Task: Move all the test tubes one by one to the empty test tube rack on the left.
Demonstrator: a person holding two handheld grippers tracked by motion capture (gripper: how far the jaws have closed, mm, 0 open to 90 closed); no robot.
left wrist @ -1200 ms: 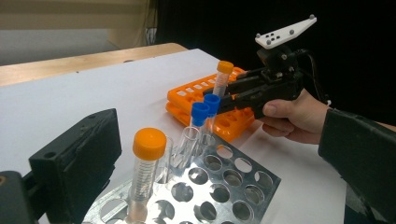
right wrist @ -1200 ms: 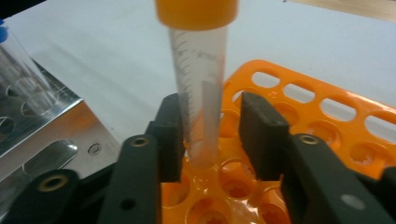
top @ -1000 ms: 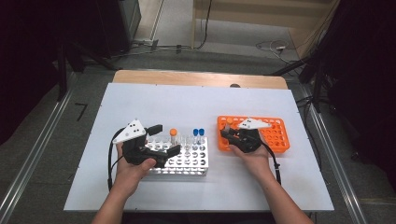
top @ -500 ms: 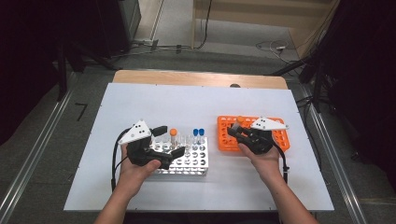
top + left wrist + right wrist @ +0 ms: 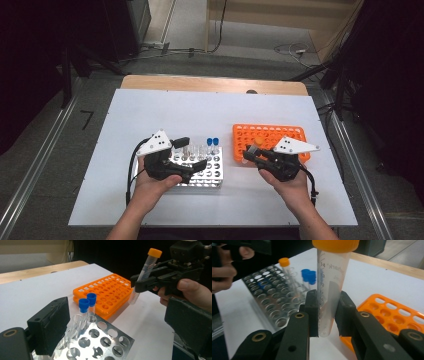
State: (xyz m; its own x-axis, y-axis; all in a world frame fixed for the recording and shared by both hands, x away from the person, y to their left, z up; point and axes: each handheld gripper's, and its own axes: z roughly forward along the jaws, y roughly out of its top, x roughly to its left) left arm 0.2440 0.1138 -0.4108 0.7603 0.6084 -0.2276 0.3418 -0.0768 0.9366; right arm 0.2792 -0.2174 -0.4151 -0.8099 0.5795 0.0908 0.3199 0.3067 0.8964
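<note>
Right gripper (image 5: 325,315) clamps orange-capped tube (image 5: 332,290) upright beside orange rack (image 5: 270,141), ready for insertion; left gripper (image 5: 191,154) jaws wide, empty.

Orange-capped clear tube (image 5: 329,287), orange rack (image 5: 270,138), 2 blue caps (image 5: 87,301), silver rack (image 5: 202,170), white table (image 5: 200,112)

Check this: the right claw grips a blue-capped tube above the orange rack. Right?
Not quite. The tube in the right claw has an orange cap, as the right gripper view shows. The rest holds: it is gripped near the orange rack.
</note>
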